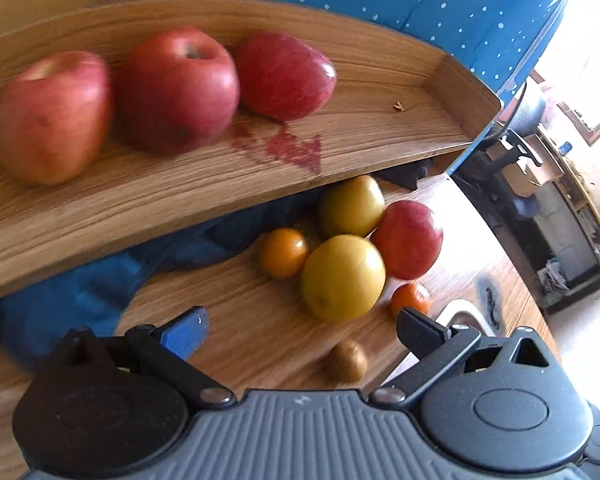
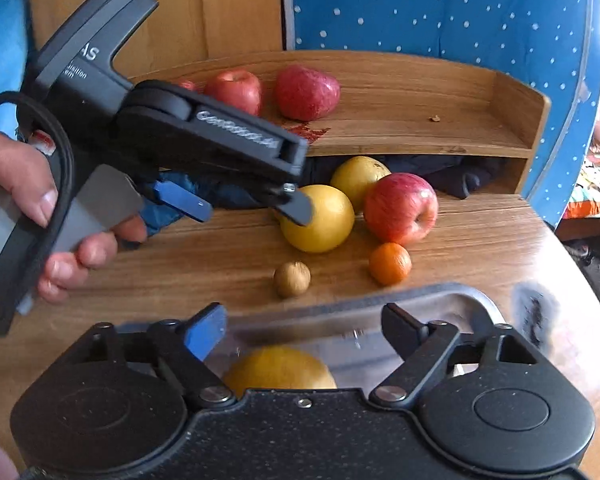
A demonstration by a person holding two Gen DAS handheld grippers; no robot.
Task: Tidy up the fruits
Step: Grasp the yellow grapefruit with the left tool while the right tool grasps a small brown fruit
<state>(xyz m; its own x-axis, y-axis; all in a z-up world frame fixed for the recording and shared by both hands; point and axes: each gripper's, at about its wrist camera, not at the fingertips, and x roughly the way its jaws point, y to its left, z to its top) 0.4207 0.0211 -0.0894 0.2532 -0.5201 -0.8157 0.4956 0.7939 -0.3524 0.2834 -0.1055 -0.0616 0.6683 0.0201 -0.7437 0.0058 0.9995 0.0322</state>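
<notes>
Three apples (image 1: 172, 88) on shelf (image 1: 380, 128); left claw (image 1: 300, 332) spread.

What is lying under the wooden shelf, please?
Under the wooden shelf a dark blue cloth lies bunched, and a yellow fruit sits at its front edge. Farther back is in shadow, so anything there is hidden.

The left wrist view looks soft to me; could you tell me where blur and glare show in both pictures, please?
Left wrist view: shelf apples smeared by motion blur, window corner blown out. Right wrist view: left gripper and metal tray blurred, straight shelf bowed by the fisheye.
</notes>
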